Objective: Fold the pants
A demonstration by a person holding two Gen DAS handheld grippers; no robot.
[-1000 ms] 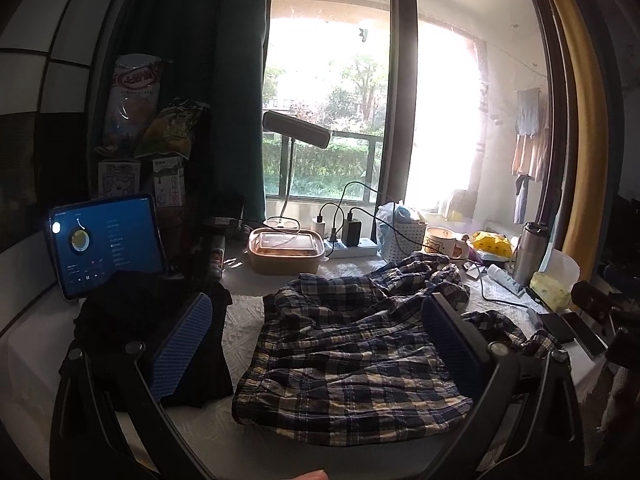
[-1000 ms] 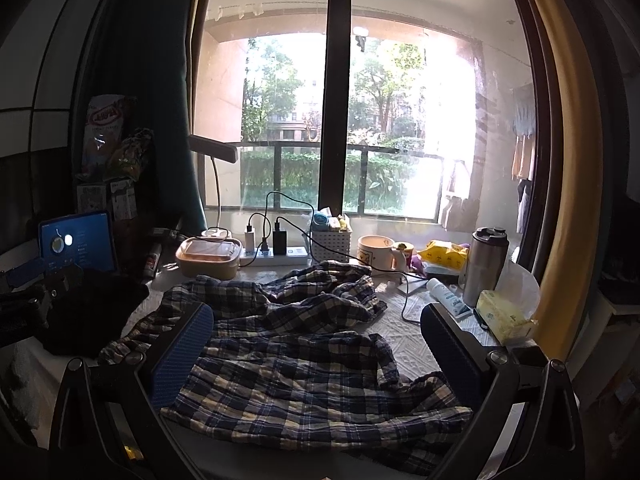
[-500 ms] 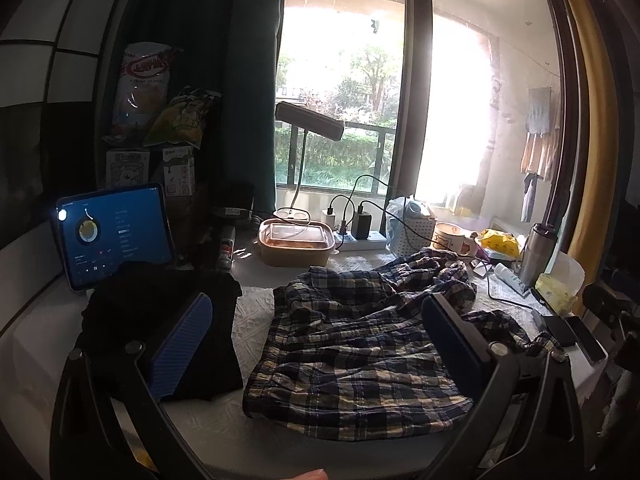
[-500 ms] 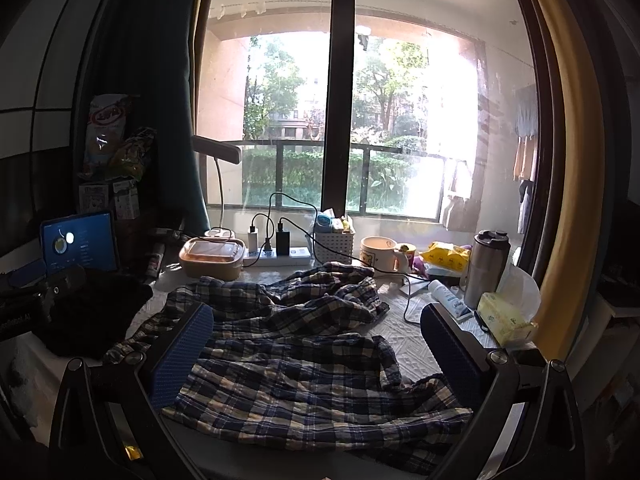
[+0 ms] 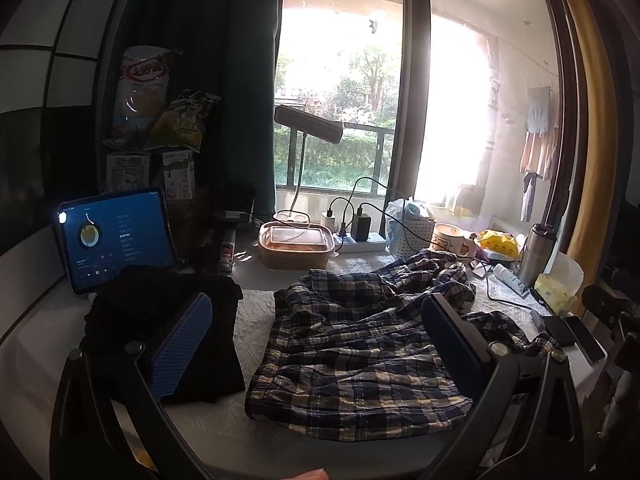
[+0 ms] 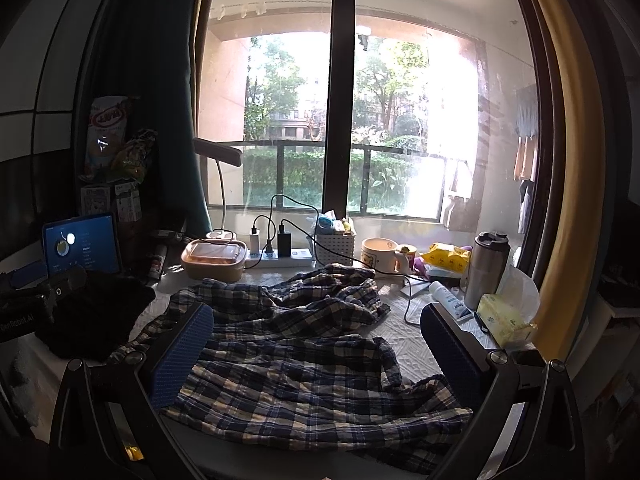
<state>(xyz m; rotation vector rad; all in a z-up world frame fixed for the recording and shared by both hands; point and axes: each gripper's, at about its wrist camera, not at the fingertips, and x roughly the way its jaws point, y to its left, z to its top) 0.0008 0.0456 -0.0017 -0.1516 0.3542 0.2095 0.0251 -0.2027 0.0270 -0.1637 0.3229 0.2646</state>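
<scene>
The blue, white and yellow plaid pants (image 5: 360, 344) lie crumpled and spread on the white table, waistband toward the near left in the left wrist view. They also fill the middle of the right wrist view (image 6: 304, 352). My left gripper (image 5: 316, 344) is open and empty, held above the near edge of the pants. My right gripper (image 6: 316, 344) is open and empty, above the pants' near side. Neither touches the cloth.
A black folded garment (image 5: 160, 320) lies left of the pants, with a lit tablet (image 5: 116, 236) behind it. Along the window sit a food container (image 5: 296, 244), power strip (image 6: 280, 256), mug (image 6: 380, 254), steel tumbler (image 6: 486, 268), tissue pack (image 6: 504, 320) and phones (image 5: 572, 332).
The left gripper's view has drifted left and slightly back, so the pants and tablet sit further right in frame. The right gripper has barely moved. The pants lie unchanged.
</scene>
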